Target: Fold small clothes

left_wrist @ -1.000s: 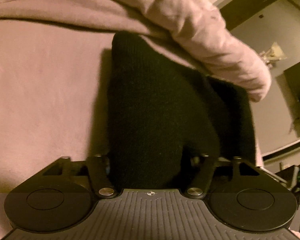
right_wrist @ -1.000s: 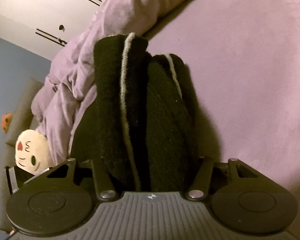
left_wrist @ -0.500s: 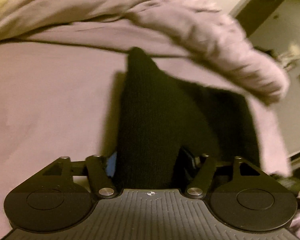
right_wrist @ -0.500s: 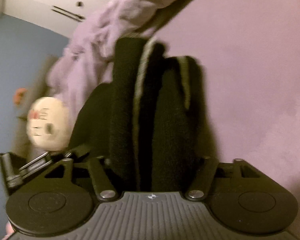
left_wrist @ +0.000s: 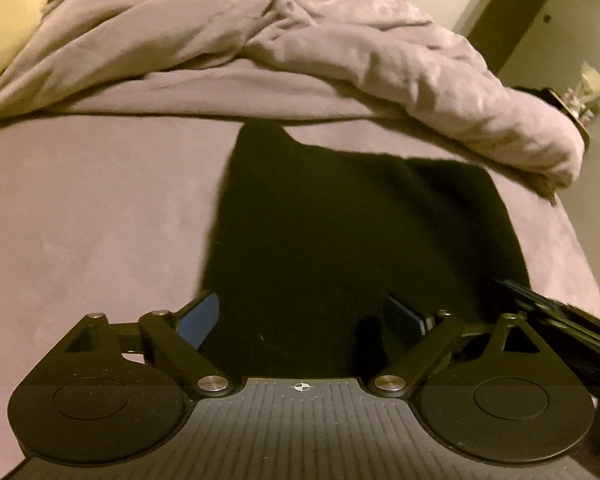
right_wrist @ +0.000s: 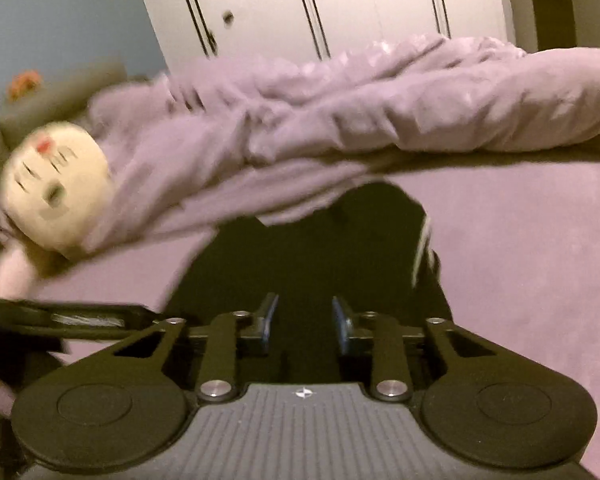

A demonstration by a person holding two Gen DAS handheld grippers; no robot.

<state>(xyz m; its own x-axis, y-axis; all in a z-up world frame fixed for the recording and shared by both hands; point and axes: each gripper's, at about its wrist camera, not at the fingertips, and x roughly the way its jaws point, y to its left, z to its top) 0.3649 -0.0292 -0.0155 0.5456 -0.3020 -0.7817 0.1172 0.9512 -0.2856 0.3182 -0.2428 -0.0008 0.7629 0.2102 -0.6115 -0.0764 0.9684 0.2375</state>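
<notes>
A small black knitted garment lies folded on the purple bed sheet. In the right wrist view it shows a thin pale stripe along its right edge. My left gripper is open, its blue-padded fingers spread wide over the garment's near edge. My right gripper is open too, with a narrower gap, just above the garment's near end. The right gripper's body shows at the right of the left wrist view.
A rumpled purple duvet is bunched along the far side of the bed. A cream plush toy with a face lies at the left. White wardrobe doors stand behind. The bed's right edge is close to the garment.
Both grippers have opened and let go of the garment, which has dropped flat onto the sheet. Both have pulled back and tilted up, so more of the duvet and room shows.
</notes>
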